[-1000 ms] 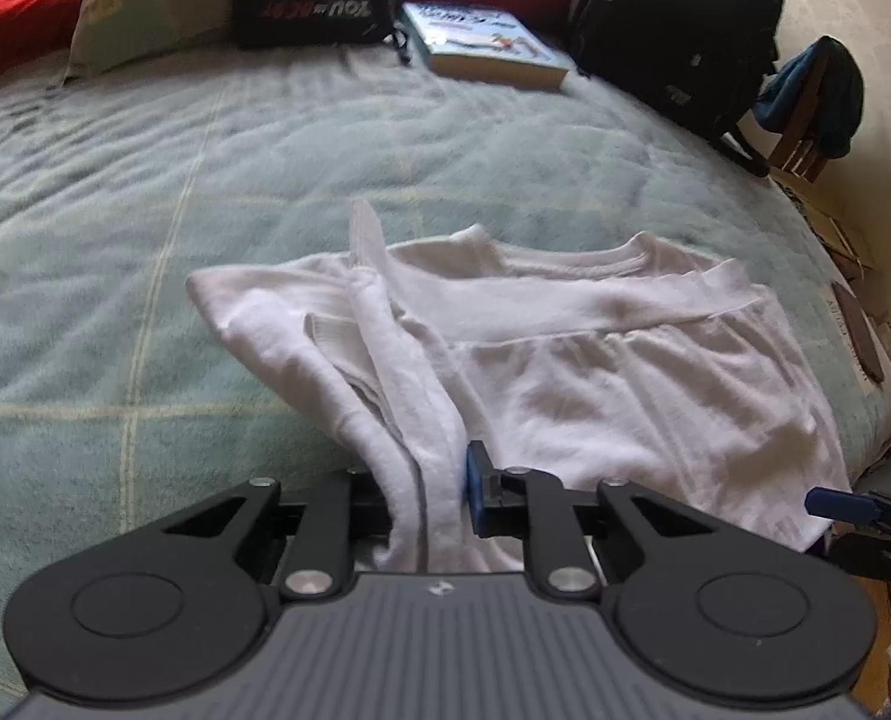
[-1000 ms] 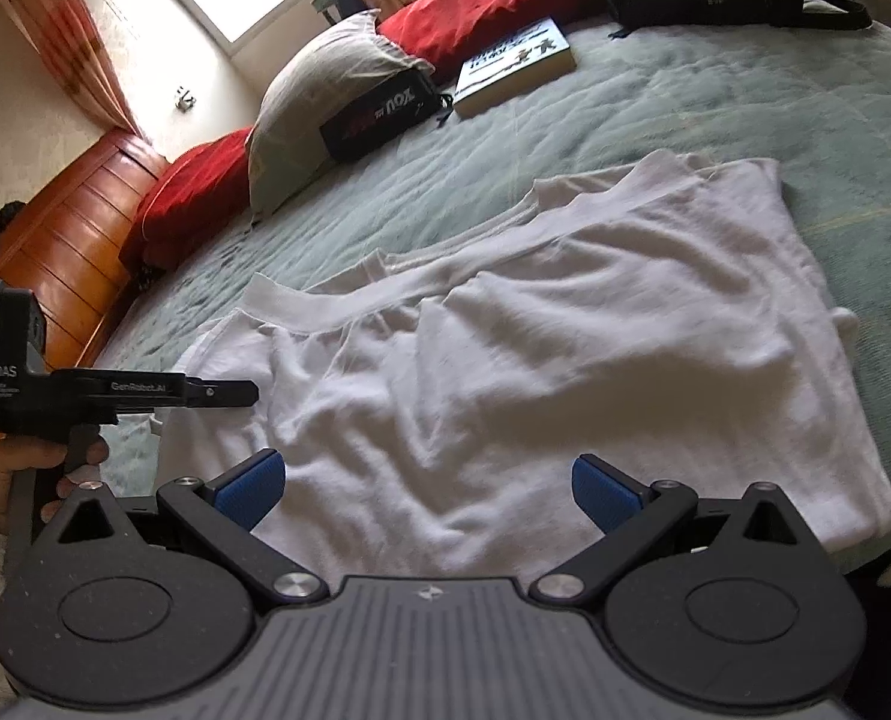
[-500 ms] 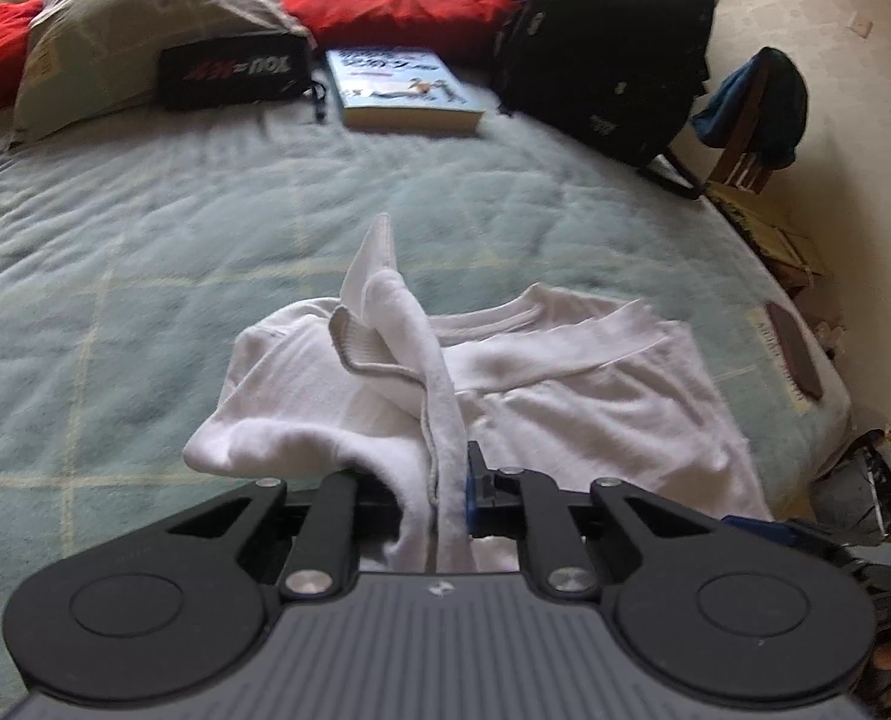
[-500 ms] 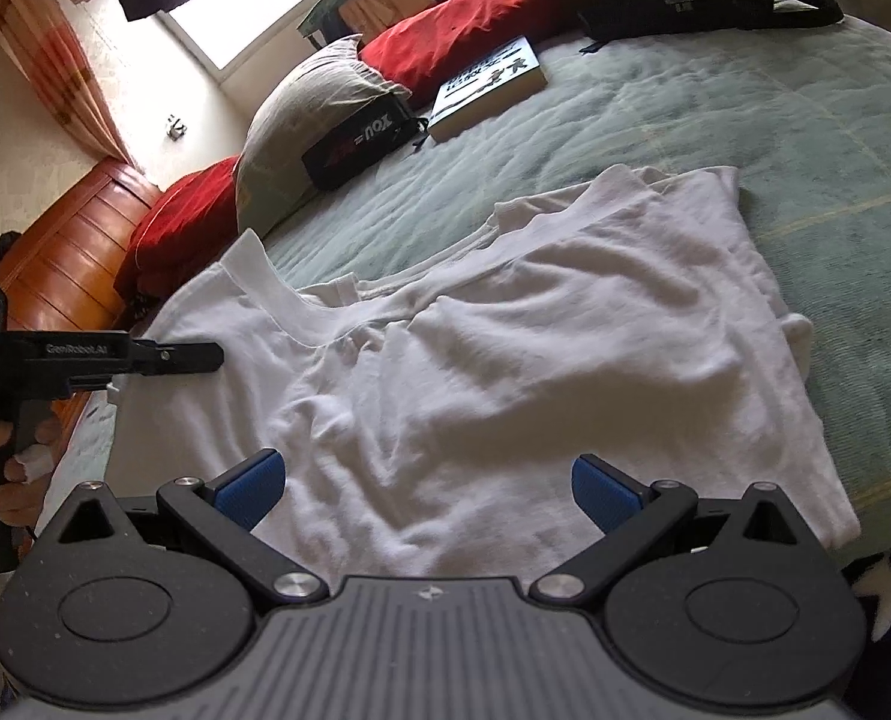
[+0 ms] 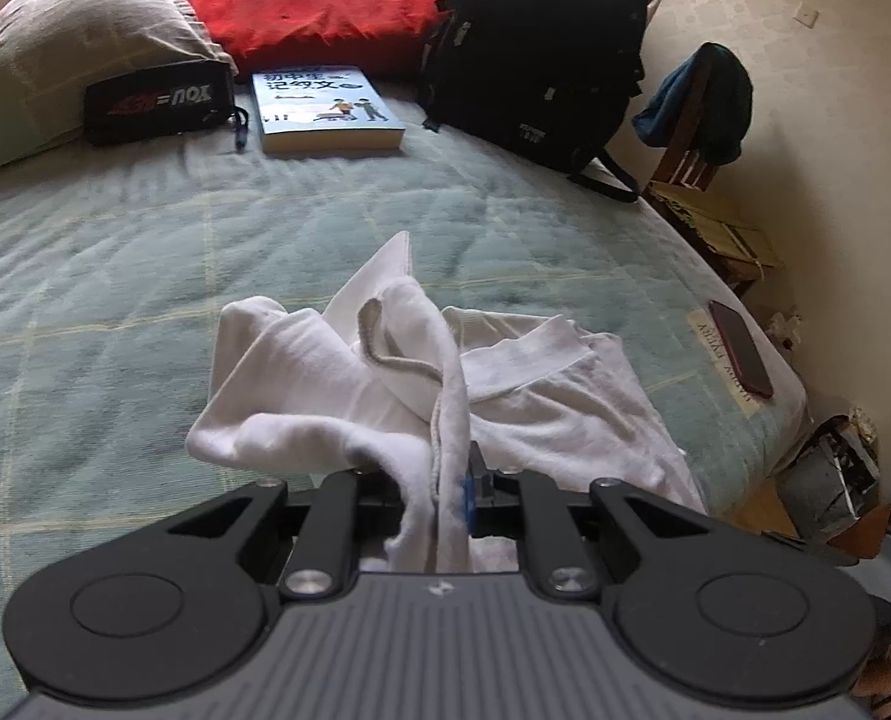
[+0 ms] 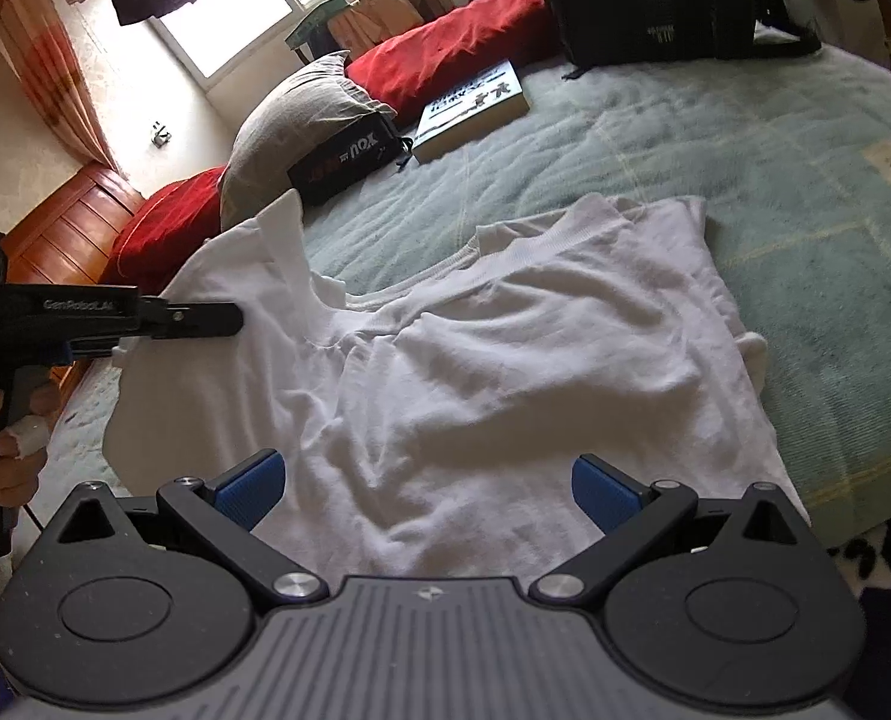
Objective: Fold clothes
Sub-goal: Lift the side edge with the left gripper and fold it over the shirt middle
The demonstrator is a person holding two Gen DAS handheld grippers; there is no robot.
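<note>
A white T-shirt lies on the green bedspread, collar toward the pillows. My left gripper is shut on the shirt's left side and holds a bunched fold of it up off the bed. It also shows at the left of the right wrist view, pinching the raised cloth. My right gripper is open and empty, hovering over the shirt's near hem with its blue pads wide apart.
At the head of the bed lie a book, a black pouch, a grey pillow, red pillows and a black backpack. A red phone lies near the bed's right edge. A chair stands beyond it.
My left gripper has lifted the shirt's left side higher and carried it toward the middle, so the cloth bunches up. My right gripper has stayed open over the hem.
</note>
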